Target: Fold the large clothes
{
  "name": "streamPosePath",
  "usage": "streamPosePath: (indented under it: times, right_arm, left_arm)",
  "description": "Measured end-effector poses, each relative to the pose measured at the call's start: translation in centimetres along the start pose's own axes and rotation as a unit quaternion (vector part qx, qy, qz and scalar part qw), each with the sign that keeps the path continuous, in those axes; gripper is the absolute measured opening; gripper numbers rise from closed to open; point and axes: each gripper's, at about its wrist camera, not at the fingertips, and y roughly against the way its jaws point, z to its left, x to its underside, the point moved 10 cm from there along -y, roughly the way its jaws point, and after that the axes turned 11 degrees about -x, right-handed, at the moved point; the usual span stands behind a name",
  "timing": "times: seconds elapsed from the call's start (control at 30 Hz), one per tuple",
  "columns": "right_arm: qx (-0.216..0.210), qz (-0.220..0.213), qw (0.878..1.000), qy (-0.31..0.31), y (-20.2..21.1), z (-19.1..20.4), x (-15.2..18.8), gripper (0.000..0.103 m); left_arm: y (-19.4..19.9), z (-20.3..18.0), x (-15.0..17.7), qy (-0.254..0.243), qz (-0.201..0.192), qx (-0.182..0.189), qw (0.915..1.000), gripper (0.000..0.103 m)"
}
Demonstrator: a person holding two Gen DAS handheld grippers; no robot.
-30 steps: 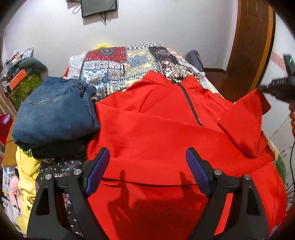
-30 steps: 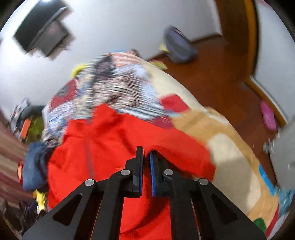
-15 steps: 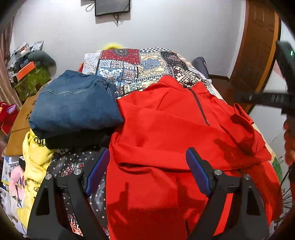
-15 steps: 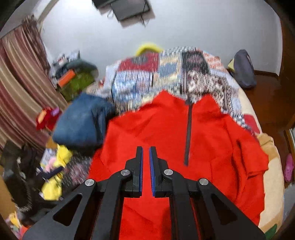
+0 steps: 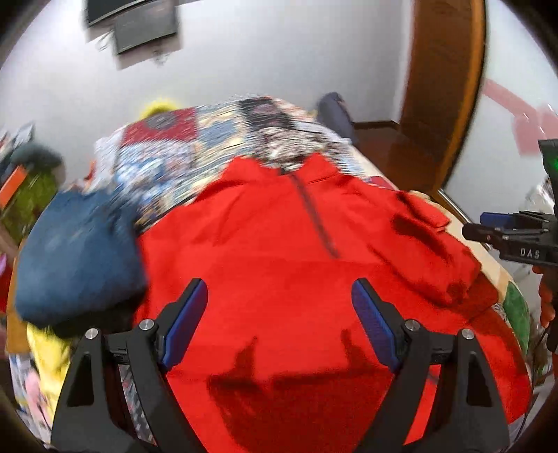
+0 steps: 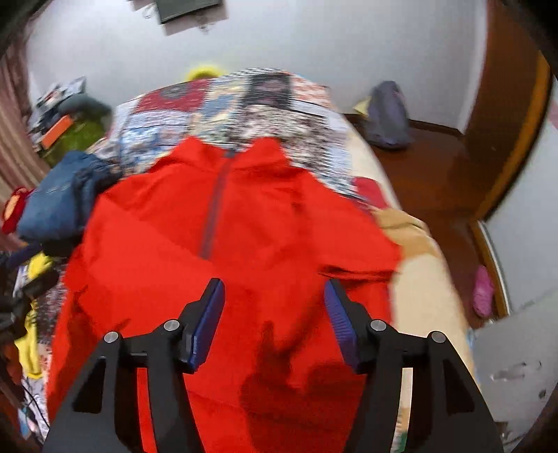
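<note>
Red jacket (image 5: 279, 251) lies spread on the patchwork bedspread (image 5: 195, 150), zipper up. Left gripper (image 5: 279, 313) hangs above it, jaws wide, gripping nothing. Right gripper (image 6: 273, 313) jaws have just been opening, empty, above the jacket.

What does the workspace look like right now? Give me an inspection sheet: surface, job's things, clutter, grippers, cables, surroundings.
Surface: bed with a patchwork cover.
Job's things: red jacket spread flat, zip up, collar at the far end; the sleeve on the door side lies folded across the body.
Clutter: jeans on a pile beside the jacket, yellow garment under them.
Grippers: left gripper open over the jacket's lower part, nothing between the jaws; right gripper has just been opening, empty, over the jacket.
Cables: wires hang from the wall screen.
Surroundings: white wall, wooden door, bag on the floor.
</note>
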Motion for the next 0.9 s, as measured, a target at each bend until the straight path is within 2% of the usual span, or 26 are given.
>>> streamPosePath:
  times: [0.07, 0.2, 0.33, 0.43, 0.5, 0.6, 0.63, 0.77, 0.87, 0.9]
  right_arm:
    - [0.019, 0.001, 1.0, -0.021, 0.4, -3.1, 0.9, 0.056]
    - [0.028, 0.012, 0.997, -0.07, 0.0, -7.0, 2.8, 0.056]
    - [0.016, 0.02, 0.994, -0.109, -0.7, -8.9, 4.4, 0.056]
    - [0.004, 0.024, 0.991, -0.132, -1.4, -9.6, 5.2, 0.056]
    - [-0.006, 0.026, 0.99, -0.14, -1.8, -9.8, 5.5, 0.056]
    - [-0.018, 0.029, 0.989, -0.144, -2.6, -9.6, 5.7, 0.056]
    - [-0.02, 0.031, 0.989, -0.142, -2.9, -9.3, 5.8, 0.056]
    - [-0.019, 0.041, 0.991, -0.125, -3.8, -9.0, 6.1, 0.056]
    - [-0.017, 0.05, 0.992, -0.113, -4.5, -8.6, 6.4, 0.056]
    - [-0.017, 0.052, 0.992, -0.111, -4.6, -8.6, 6.4, 0.056]
  left_arm:
    - [-0.8, -3.1, -1.6, -0.027, -0.002, 0.015, 0.9995, 0.084]
    - [-2.8, -8.9, -3.8, -0.077, 0.003, 0.041, 0.9962, 0.084]
    - [-4.7, -15.2, -5.1, -0.142, 0.005, 0.072, 0.9872, 0.086]
    - [-7.6, -18.0, -4.9, -0.178, 0.025, 0.075, 0.9808, 0.088]
    - [-10.3, -18.4, -4.7, -0.17, 0.052, 0.066, 0.9818, 0.088]
    - [-13.5, -18.6, -4.7, -0.122, 0.094, 0.105, 0.9825, 0.086]
    - [-14.3, -18.6, -4.7, -0.106, 0.102, 0.116, 0.9823, 0.078]
    - [-16.5, -19.1, -5.1, -0.072, 0.124, 0.153, 0.9779, 0.06]
    - [-17.7, -19.9, -5.8, -0.068, 0.121, 0.158, 0.9776, 0.034]
    - [-18.0, -20.2, -6.0, -0.07, 0.119, 0.155, 0.9783, 0.018]
